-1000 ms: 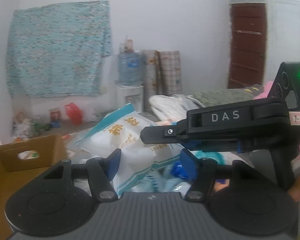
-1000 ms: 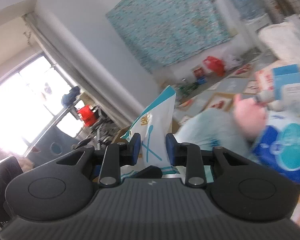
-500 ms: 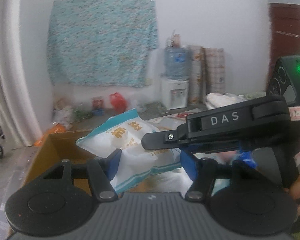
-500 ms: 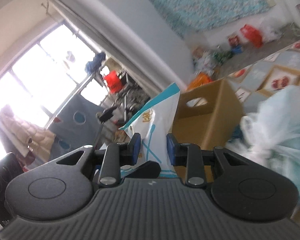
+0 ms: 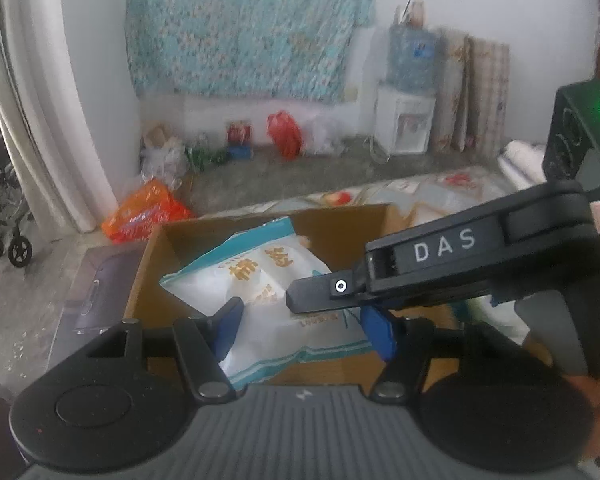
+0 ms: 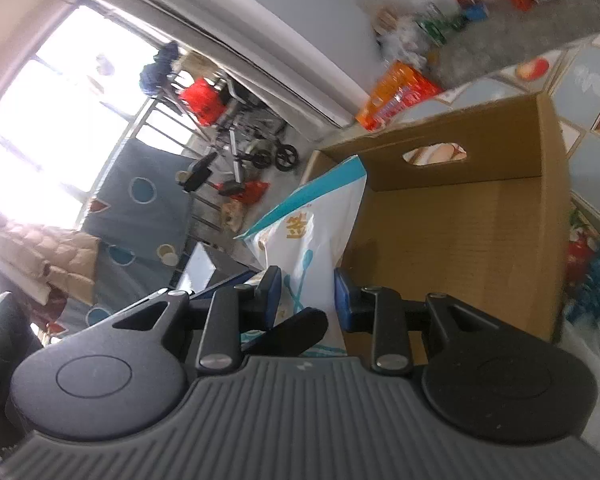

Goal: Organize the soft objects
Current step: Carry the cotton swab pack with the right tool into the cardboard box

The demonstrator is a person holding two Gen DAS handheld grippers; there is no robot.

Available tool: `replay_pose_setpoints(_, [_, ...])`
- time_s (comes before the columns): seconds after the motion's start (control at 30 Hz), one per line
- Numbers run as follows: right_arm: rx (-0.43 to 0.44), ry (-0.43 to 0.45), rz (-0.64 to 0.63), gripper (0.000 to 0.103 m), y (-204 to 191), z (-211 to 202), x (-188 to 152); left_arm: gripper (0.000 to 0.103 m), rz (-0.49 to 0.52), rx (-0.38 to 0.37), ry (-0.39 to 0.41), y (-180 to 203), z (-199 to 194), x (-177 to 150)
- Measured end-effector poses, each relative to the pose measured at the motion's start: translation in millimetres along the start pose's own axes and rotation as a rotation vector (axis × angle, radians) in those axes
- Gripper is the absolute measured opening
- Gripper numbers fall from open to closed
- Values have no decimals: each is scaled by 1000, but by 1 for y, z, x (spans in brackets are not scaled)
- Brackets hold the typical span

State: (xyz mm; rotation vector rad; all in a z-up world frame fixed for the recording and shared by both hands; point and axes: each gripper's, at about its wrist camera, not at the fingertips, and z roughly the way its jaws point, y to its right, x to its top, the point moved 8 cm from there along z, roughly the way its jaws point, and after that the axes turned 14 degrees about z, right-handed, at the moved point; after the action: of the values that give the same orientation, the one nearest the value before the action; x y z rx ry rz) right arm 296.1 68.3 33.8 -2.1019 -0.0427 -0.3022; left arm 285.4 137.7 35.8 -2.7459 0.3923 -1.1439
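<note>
A white soft bag with a teal edge and orange characters hangs over an open cardboard box. My left gripper is shut on the bag's lower part, one blue pad pressing on each side. From the right, a black finger of my other gripper lies across the bag. In the right wrist view my right gripper is shut on the bag, held upright at the left wall of the box. The brown floor of the box shows bare to the right of the bag.
An orange bag lies on the floor beyond the box, and a dark flat case sits left of it. A water dispenser stands at the back wall. A pushchair stands by the window. Blue-and-white packs lie right of the box.
Both grippers have swung left together with the bag, from above the heap of packs to above the cardboard box. Both grips on the bag look unchanged.
</note>
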Motion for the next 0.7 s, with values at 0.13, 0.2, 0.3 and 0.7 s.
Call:
replay_pose_setpoints(0.13, [-57,-16,45,28,8,47,18,65,26,19,-60,-13,31,-2])
replay_pose_setpoints(0.2, [-85,-10,59,28,13,68,30,65,37,48,-91,-19,49,-3])
replay_pose_setpoints(0.3, [-124,11,102,29,28,98,47,70,41,114,-138,-25,71,-7])
replay_pose_setpoints(0.7, [-259,-26,75,38,63,141,53,80,34,151,-160,-31,35,-26])
